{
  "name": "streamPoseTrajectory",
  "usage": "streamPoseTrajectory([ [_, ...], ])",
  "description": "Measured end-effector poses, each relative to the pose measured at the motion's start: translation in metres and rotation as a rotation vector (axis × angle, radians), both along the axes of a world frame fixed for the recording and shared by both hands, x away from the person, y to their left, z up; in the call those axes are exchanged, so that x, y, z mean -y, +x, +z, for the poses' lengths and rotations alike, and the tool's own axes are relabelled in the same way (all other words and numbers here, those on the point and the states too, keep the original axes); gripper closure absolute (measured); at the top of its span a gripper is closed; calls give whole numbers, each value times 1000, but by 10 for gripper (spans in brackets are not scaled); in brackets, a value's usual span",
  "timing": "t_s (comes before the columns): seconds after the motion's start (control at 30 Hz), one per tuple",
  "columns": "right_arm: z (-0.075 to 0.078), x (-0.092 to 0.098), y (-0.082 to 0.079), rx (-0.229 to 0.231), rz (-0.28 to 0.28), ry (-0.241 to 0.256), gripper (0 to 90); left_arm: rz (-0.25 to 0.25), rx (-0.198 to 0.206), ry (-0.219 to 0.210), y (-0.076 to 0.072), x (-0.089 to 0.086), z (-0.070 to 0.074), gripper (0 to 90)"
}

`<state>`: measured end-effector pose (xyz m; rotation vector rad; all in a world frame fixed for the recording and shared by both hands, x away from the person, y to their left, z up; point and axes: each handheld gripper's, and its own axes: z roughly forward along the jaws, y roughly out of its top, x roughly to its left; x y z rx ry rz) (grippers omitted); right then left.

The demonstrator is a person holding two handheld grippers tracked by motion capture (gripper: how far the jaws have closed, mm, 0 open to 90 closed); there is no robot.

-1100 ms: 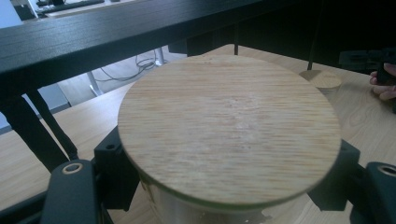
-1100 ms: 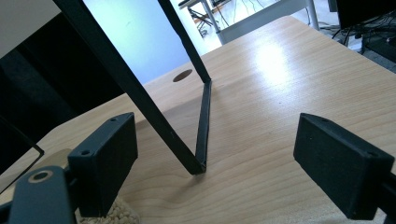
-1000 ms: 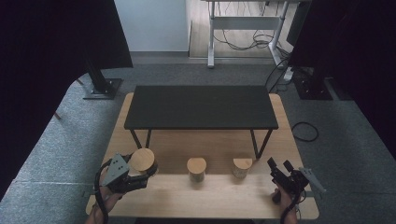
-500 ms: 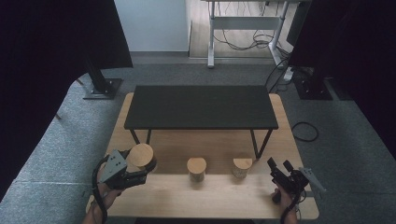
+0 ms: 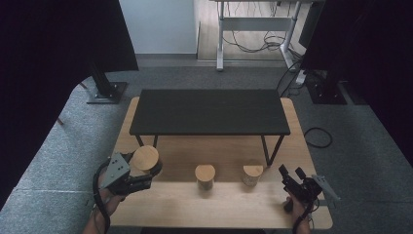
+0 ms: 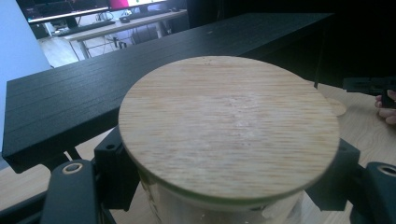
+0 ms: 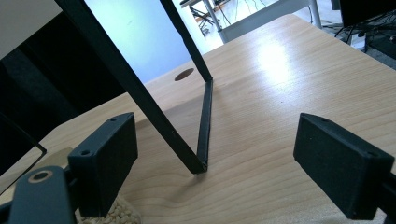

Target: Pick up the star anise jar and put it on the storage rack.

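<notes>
We are seeing a wood-lidded jar (image 5: 145, 159) standing upright at about eight o'clock on the counter (image 5: 219, 209), its clear body sitting between black fingers (image 6: 112, 175).
</notes>
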<state>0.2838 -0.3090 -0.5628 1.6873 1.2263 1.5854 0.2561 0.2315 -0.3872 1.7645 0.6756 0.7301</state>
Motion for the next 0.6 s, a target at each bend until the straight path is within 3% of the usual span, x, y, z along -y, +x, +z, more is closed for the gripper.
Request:
streamPoseTrajectory([
  [0.6, 0, 0, 0, 0, 2, 1, 132, 5, 26, 7, 3, -1, 14, 250],
])
